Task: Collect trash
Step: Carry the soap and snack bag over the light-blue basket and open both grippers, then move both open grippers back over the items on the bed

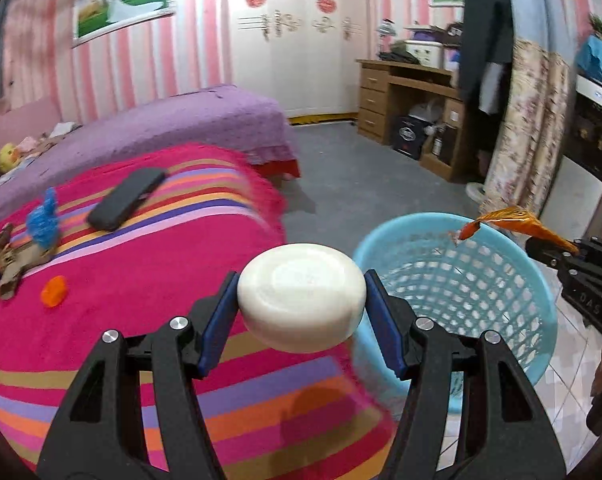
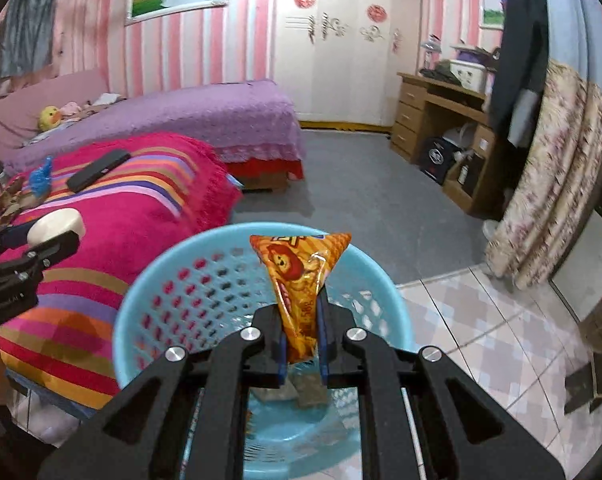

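Basket (image 2: 141,292) scraps, seemingly paper, show only past right gripper (image 2: 303,344) pinching wrapper (image 2: 301,280).

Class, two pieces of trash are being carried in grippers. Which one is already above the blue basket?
The orange snack wrapper in the right gripper hangs over the basket. The white round lid in the left gripper is over the striped blanket.

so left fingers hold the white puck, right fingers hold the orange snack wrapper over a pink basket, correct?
Only the colour is wrong: the basket is light blue, per the right wrist view. White puck and orange snack wrapper are held as stated.
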